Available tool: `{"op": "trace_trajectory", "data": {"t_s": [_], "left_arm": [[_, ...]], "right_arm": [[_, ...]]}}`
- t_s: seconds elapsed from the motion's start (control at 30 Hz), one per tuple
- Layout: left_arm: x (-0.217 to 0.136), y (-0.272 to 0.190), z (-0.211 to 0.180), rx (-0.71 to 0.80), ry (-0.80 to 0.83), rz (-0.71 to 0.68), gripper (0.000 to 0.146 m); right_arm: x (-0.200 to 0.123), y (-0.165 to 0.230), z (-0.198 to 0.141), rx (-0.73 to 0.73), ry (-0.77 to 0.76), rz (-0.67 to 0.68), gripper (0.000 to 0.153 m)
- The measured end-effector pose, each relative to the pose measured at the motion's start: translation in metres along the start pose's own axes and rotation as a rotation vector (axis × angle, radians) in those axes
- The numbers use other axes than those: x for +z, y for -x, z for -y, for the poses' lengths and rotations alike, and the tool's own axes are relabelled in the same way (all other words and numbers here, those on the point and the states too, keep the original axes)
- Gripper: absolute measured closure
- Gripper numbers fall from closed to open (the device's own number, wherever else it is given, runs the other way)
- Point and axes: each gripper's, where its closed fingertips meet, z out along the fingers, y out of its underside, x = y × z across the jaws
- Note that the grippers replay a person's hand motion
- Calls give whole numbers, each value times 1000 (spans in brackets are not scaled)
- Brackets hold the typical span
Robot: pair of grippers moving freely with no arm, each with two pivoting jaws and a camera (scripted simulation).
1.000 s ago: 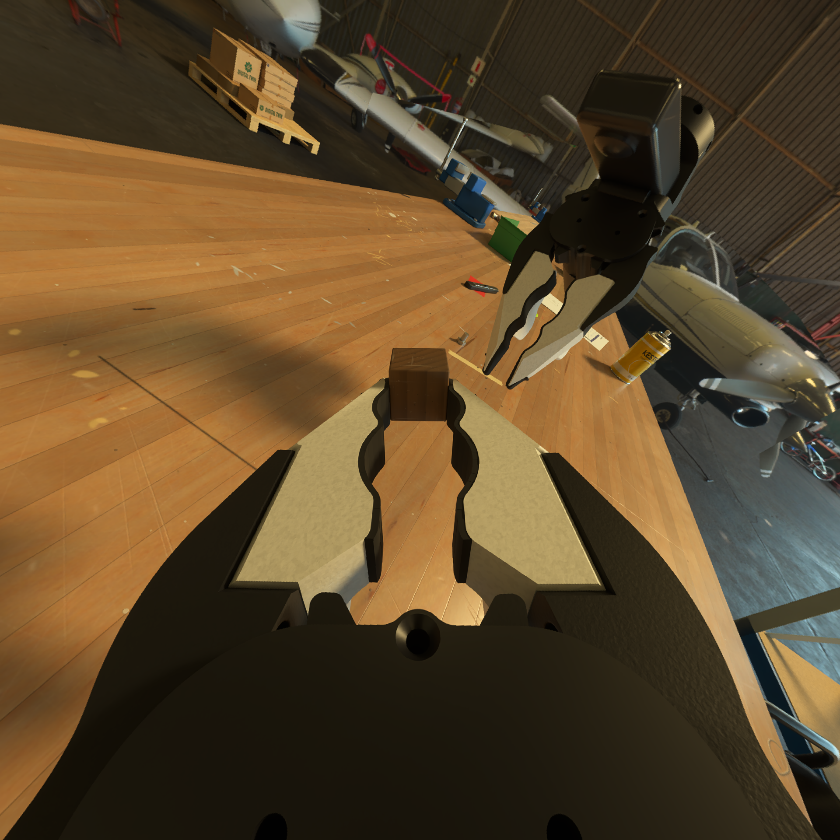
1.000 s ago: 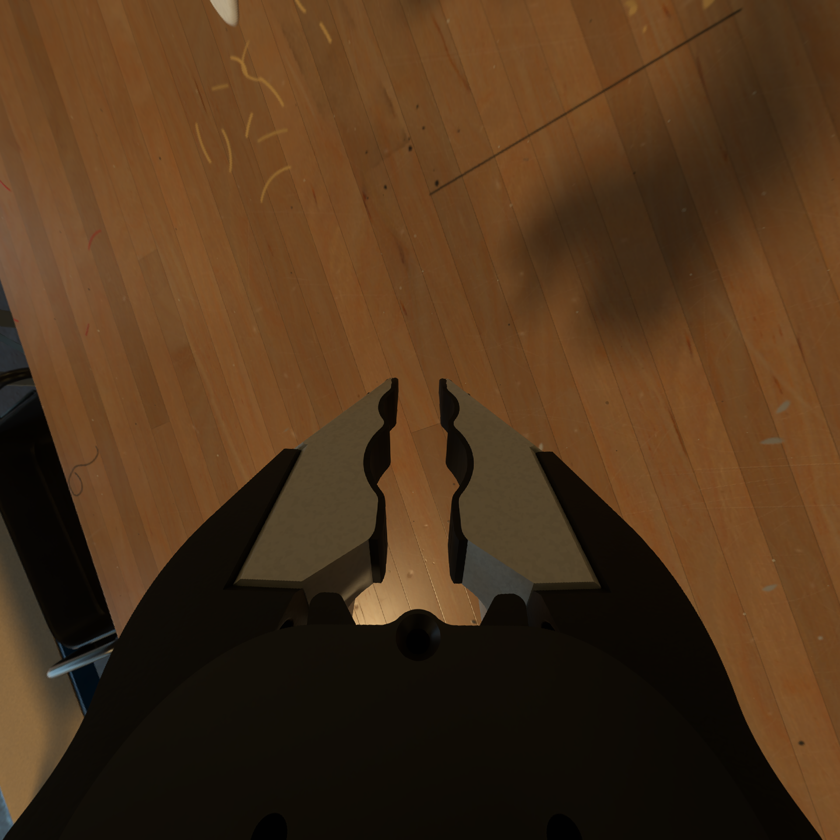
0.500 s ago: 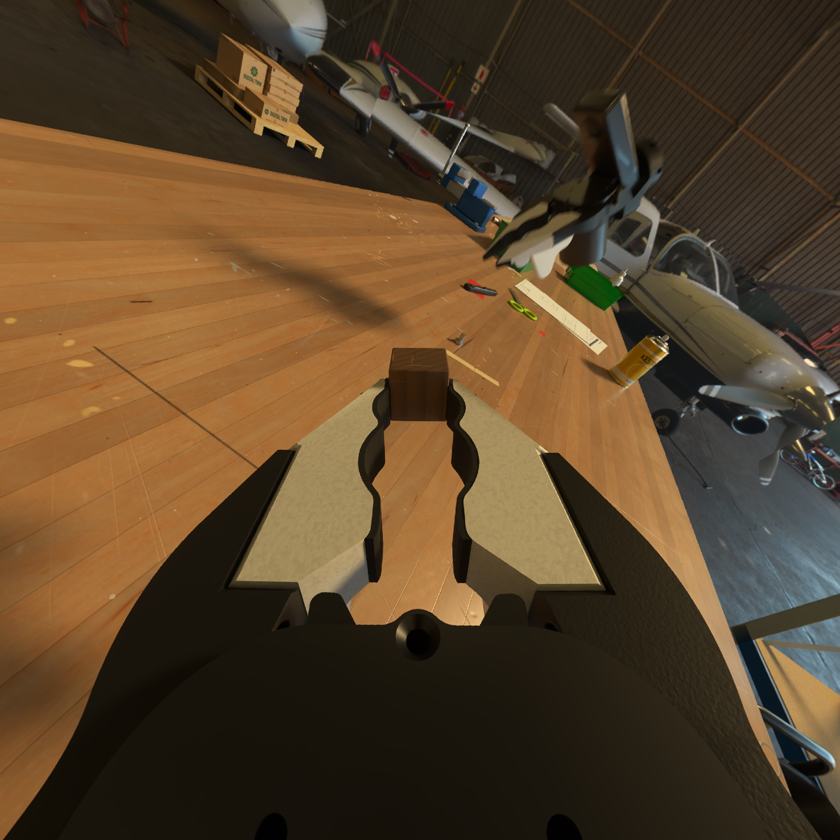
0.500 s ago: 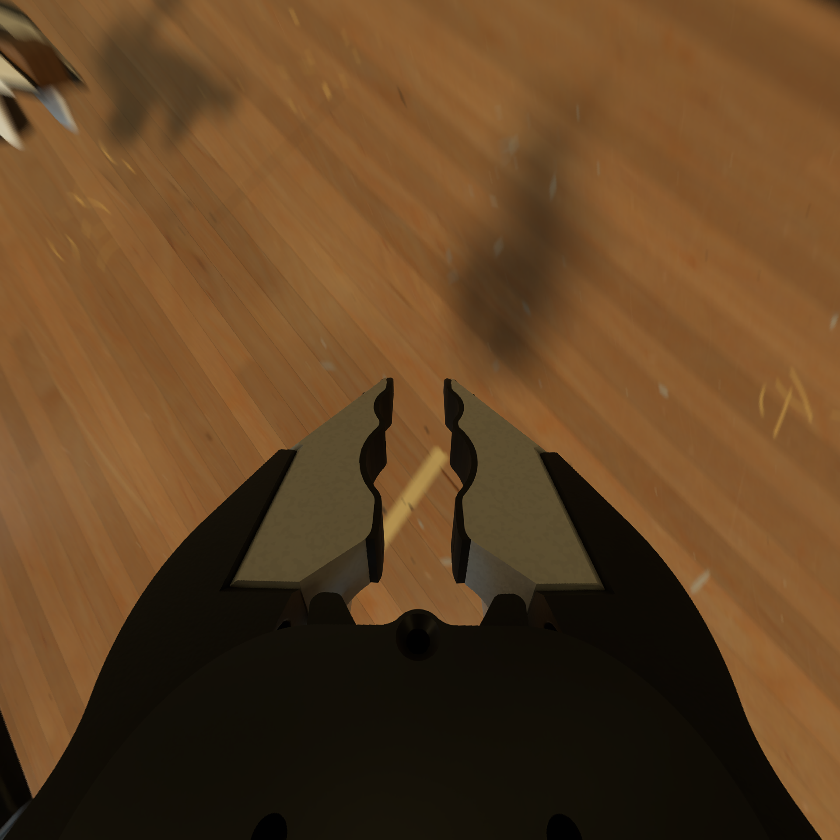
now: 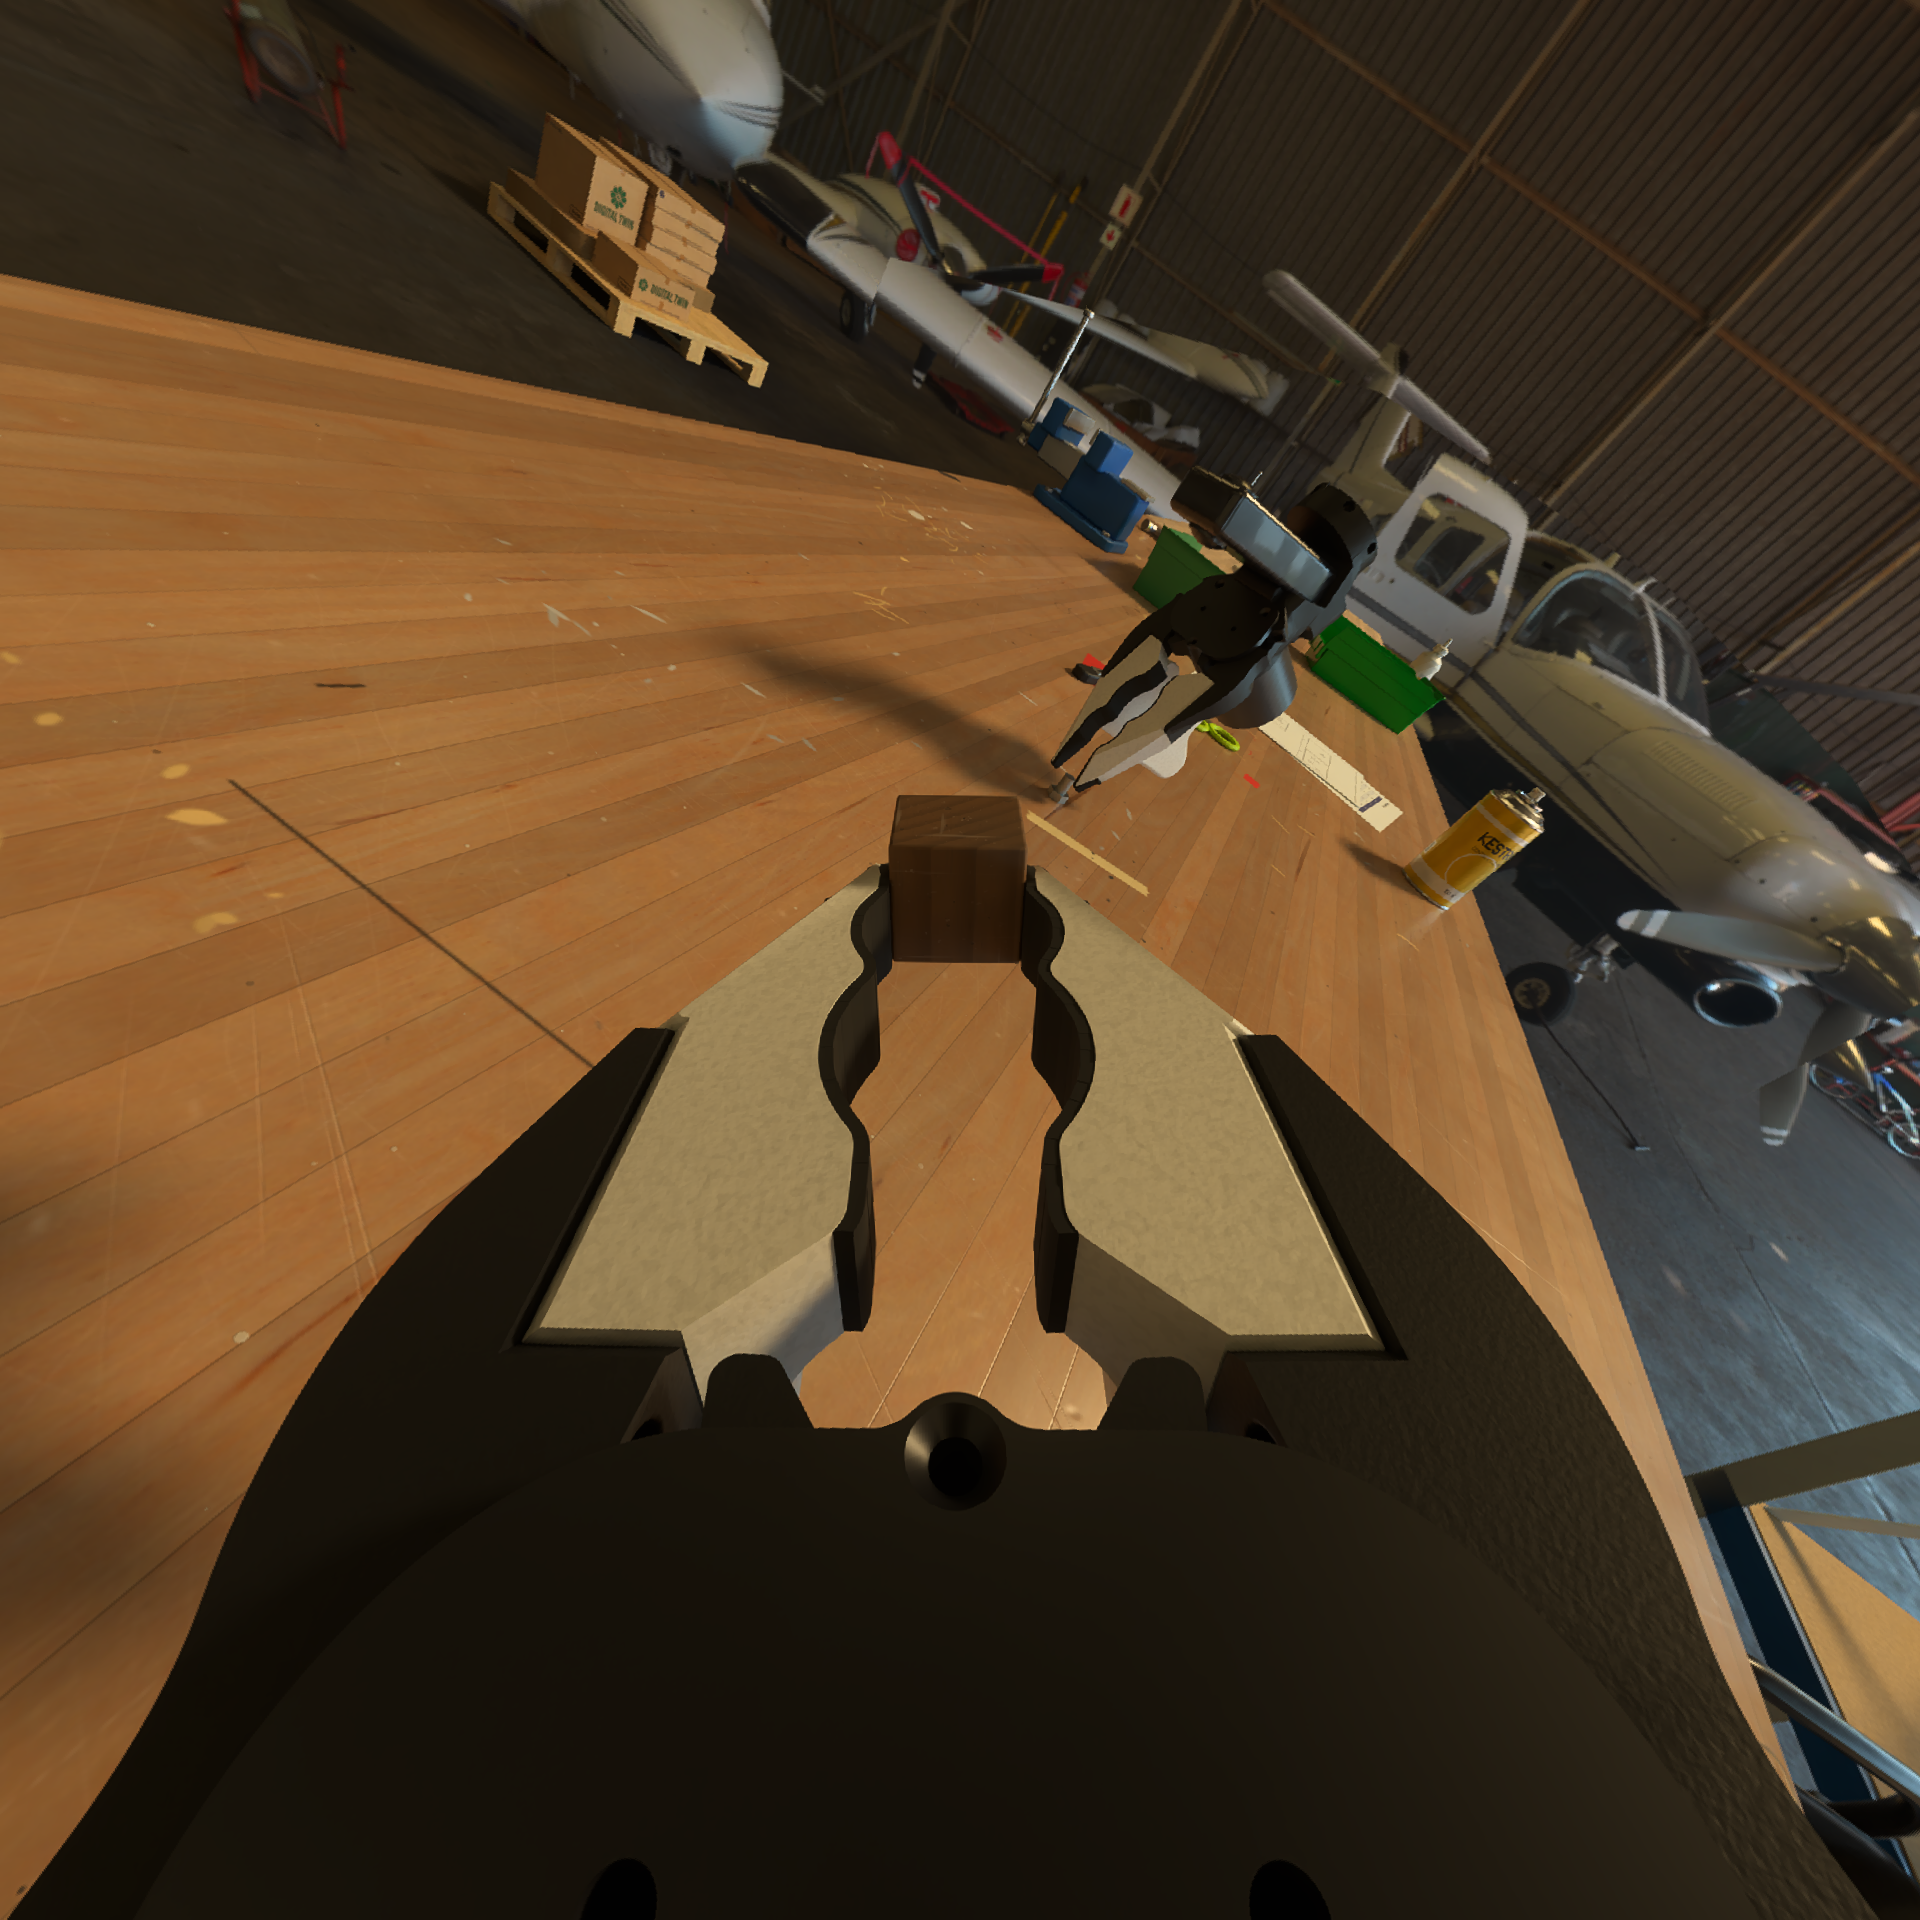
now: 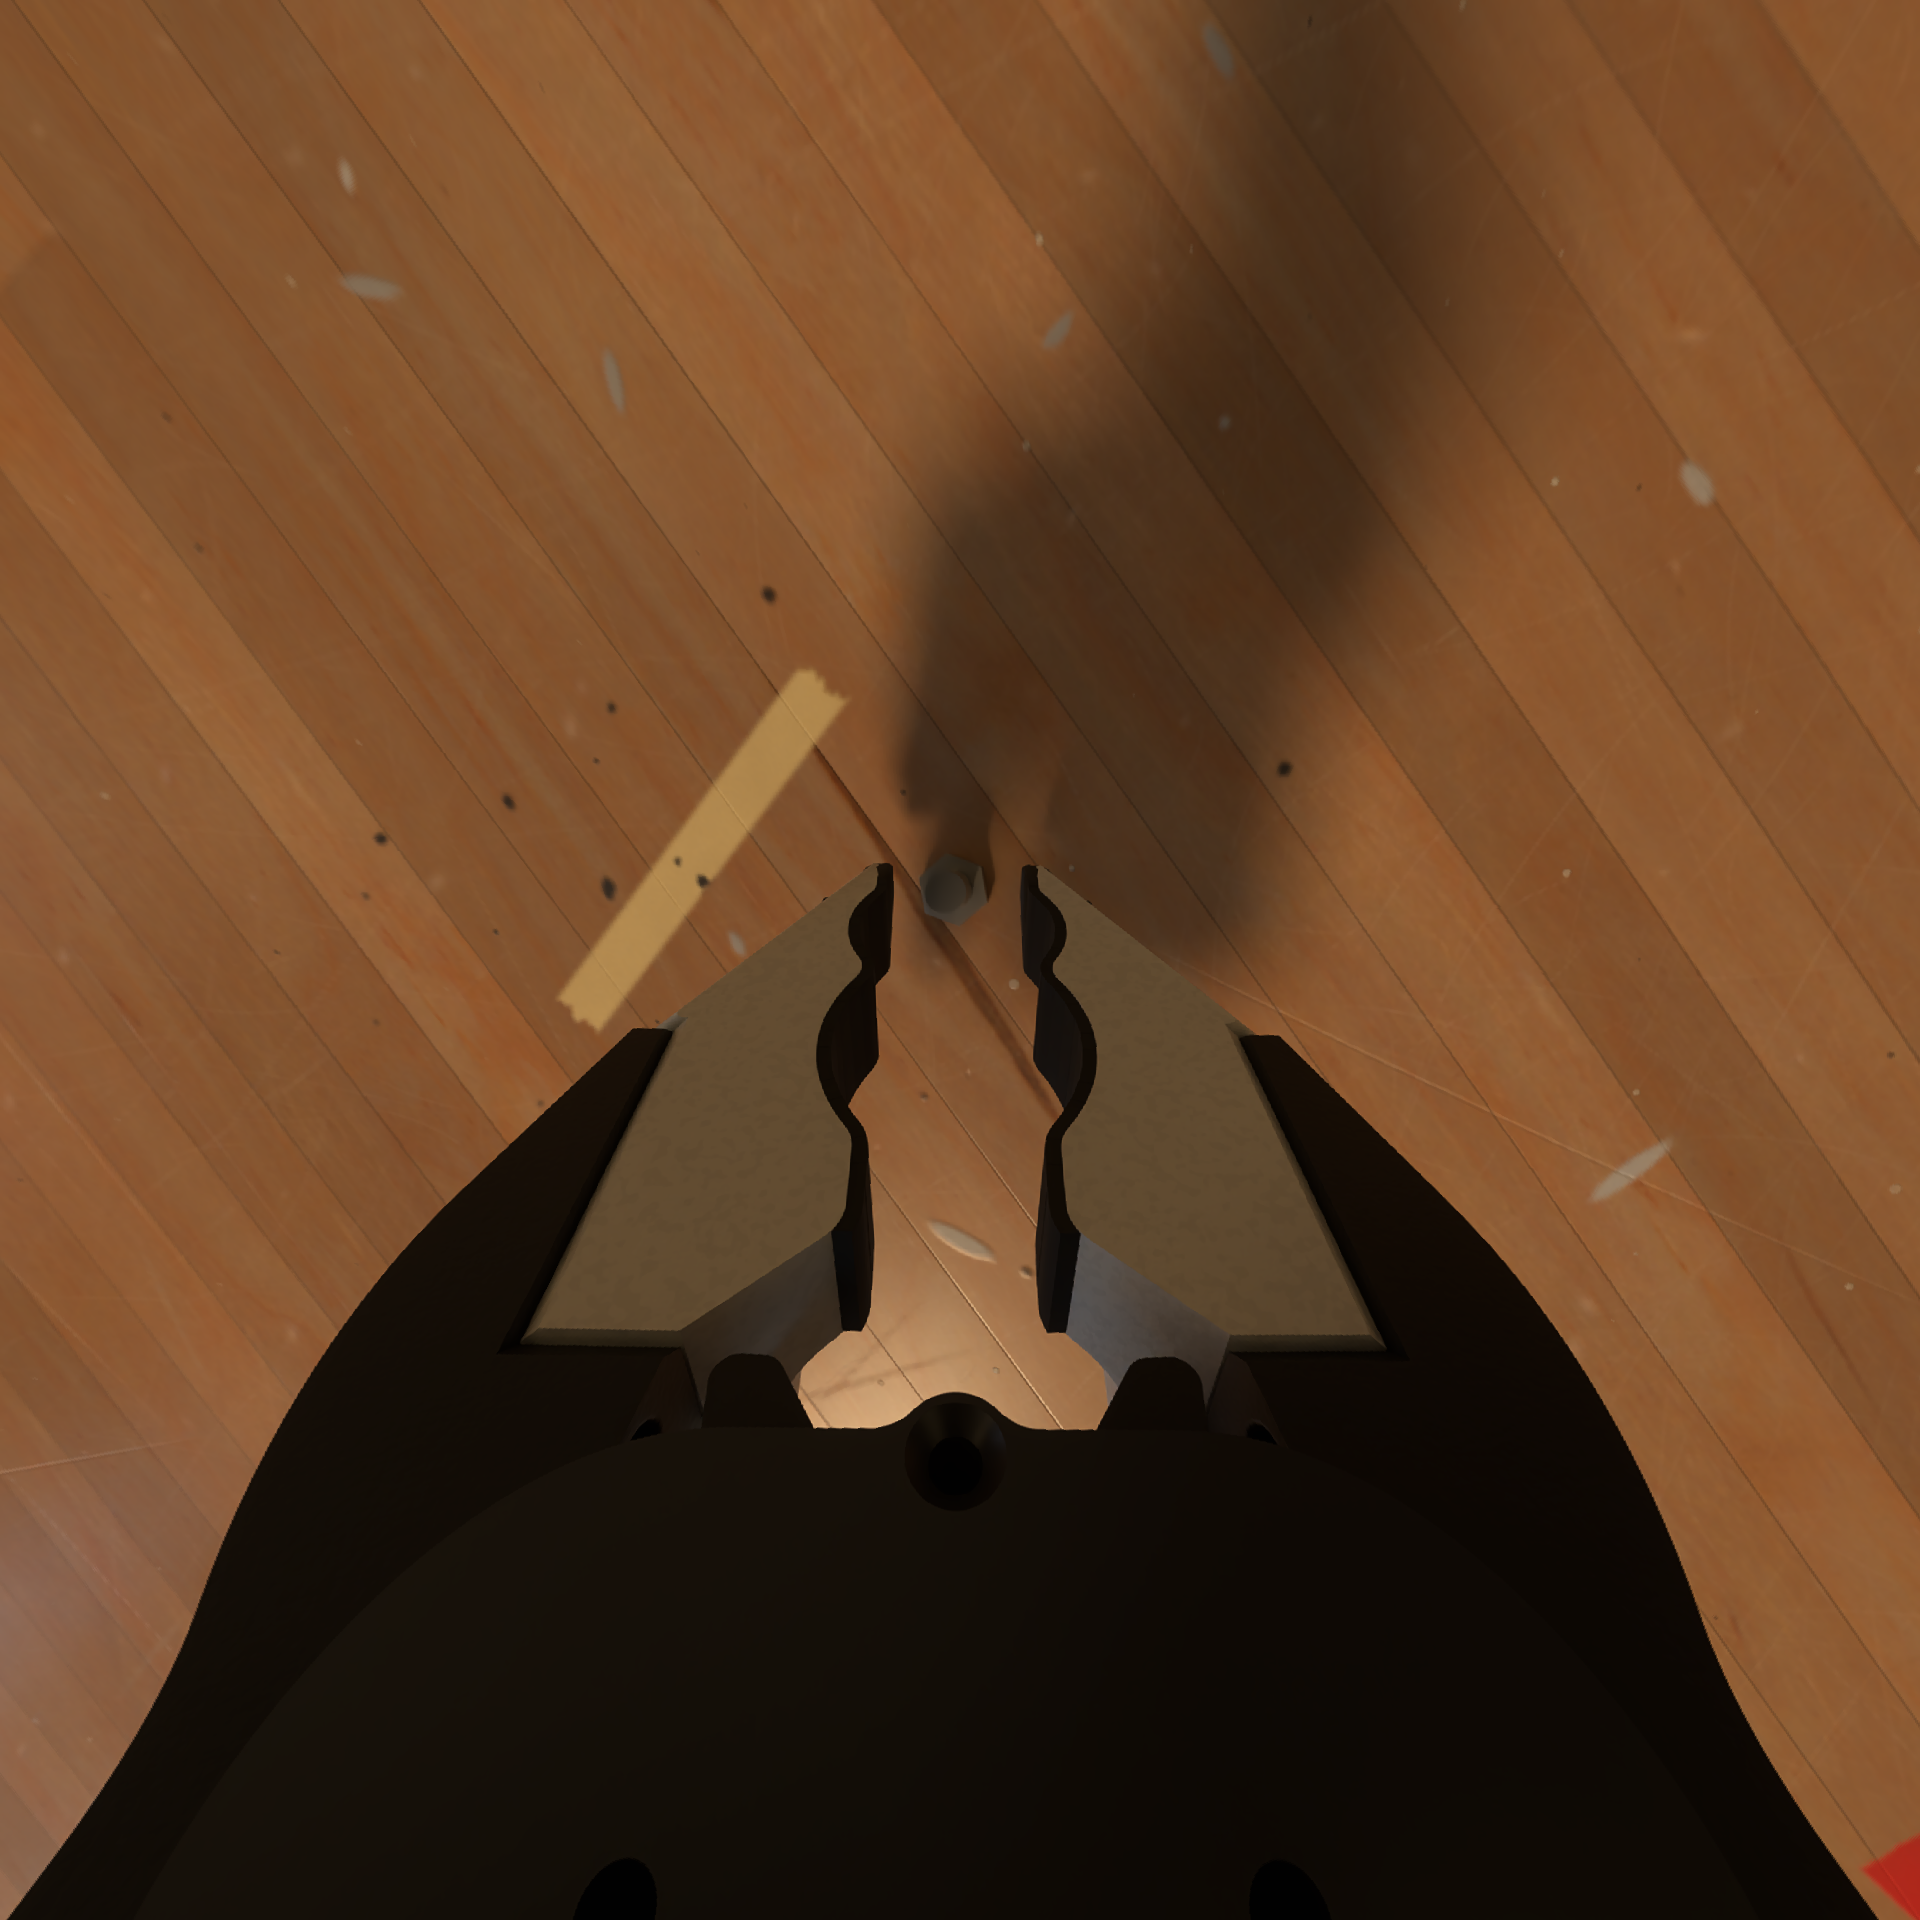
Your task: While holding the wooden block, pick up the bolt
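Right claw now lowered over bolt, fingers apart, pointing down

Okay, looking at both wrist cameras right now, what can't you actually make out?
- Bolt: right wrist view shows only its head end-on; the shank is hidden beneath.
- In the left wrist view it is too small, half covered by the right gripper.
- Wooden block: its side faces are hidden by the left gripper jaws.
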Motion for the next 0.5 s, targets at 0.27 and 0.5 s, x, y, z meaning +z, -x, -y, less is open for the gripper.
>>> {"op": "trace_trajectory", "data": {"t_s": [0.27, 0.5], "left_arm": [[1, 1, 1, -1, 10, 10, 123], [1, 1, 1, -7, -1, 19, 123]], "right_arm": [[9, 2, -4, -35, -26, 17, 133], [0, 4, -4, -86, -28, 29, 135]]}}
